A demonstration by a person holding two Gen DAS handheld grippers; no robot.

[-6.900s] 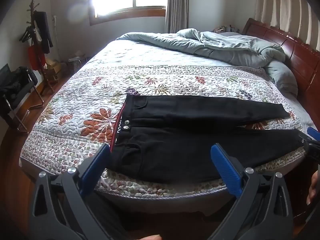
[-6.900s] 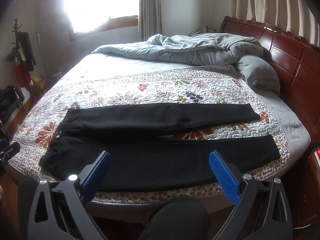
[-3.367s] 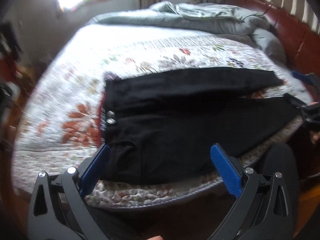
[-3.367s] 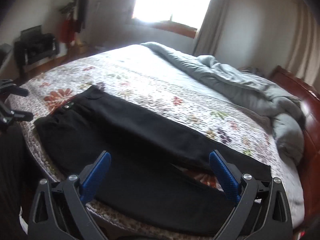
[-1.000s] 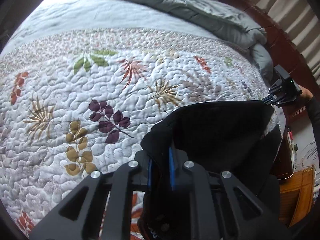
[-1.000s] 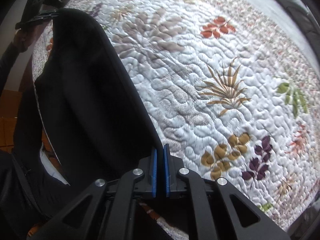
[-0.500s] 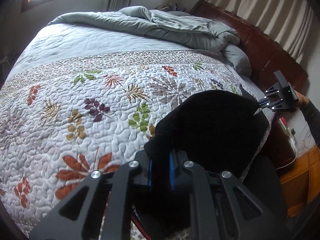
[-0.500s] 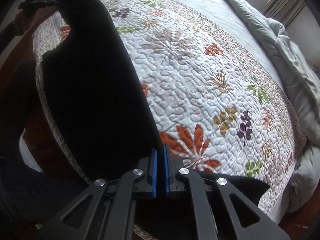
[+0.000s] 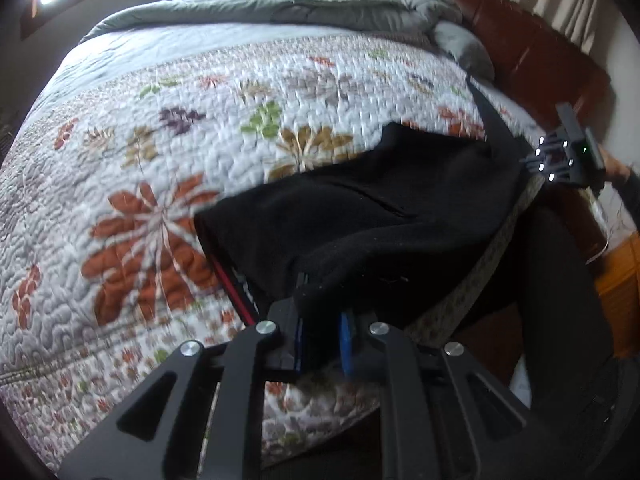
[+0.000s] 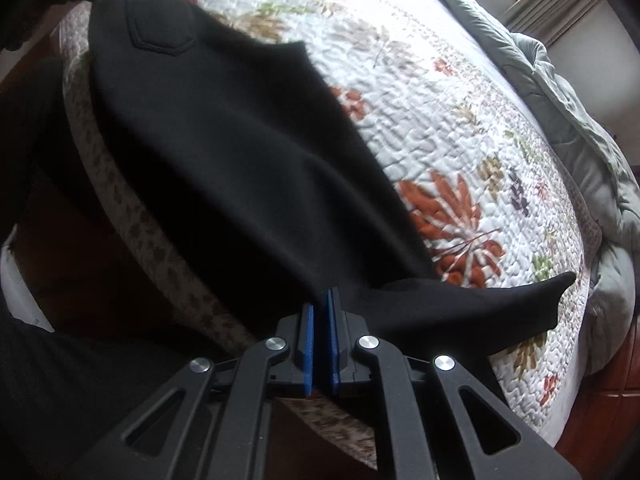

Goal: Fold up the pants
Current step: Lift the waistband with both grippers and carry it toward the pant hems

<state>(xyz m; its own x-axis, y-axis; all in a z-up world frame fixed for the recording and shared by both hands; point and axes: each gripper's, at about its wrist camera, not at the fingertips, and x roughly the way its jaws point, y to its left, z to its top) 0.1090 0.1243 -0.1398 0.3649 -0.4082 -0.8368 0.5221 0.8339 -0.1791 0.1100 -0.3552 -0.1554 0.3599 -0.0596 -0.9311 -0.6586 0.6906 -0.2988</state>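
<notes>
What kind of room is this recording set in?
Most likely a home bedroom: a bed covered by a white floral quilted bedspread, a rumpled grey duvet at its far side, and a dark red wooden headboard beneath curtains.

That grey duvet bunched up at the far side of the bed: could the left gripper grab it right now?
Probably not. The left gripper is shut on the black pants at the bed's near edge, while the grey duvet lies across the whole floral quilt.
</notes>
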